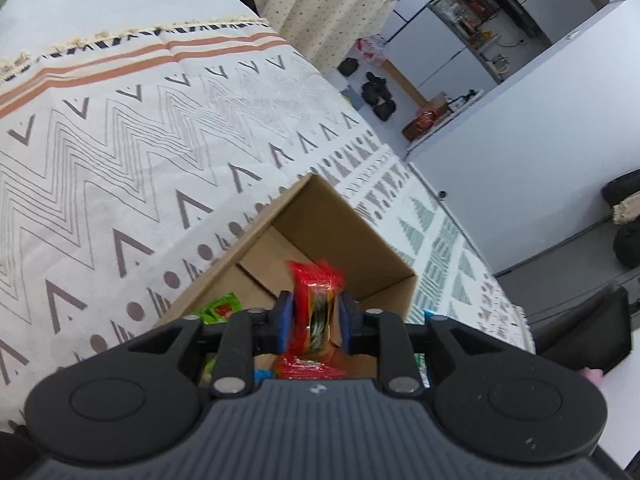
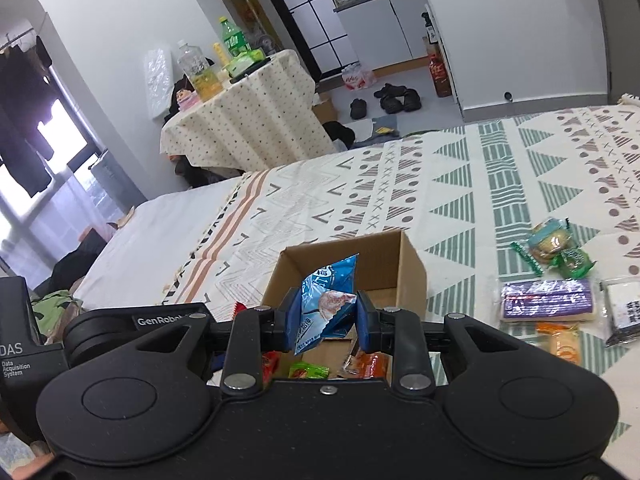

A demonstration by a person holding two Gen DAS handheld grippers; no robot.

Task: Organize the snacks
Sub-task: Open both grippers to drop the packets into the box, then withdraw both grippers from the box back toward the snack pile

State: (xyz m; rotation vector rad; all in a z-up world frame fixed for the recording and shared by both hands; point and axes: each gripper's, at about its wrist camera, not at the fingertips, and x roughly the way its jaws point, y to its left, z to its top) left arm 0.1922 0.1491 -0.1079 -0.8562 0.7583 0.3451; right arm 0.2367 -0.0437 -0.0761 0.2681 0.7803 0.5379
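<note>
An open cardboard box point(image 1: 360, 240) stands on the patterned cloth; it also shows in the right wrist view point(image 2: 408, 264). My left gripper point(image 1: 316, 316) is shut on a red snack packet point(image 1: 316, 288) and holds it over the box. A green packet point(image 1: 220, 308) lies inside the box. My right gripper point(image 2: 328, 316) is shut on a blue snack packet point(image 2: 332, 280) above the box's near side. Red, green and orange packets point(image 2: 312, 370) lie on the box floor below it.
Loose snacks lie on the cloth right of the box: green-wrapped cakes point(image 2: 556, 248), a purple bar point(image 2: 548, 300), an orange packet point(image 2: 564, 344), a dark pack point(image 2: 624, 312). A small draped table point(image 2: 248, 116) with bottles stands behind. The other gripper's body point(image 2: 100, 328) is at left.
</note>
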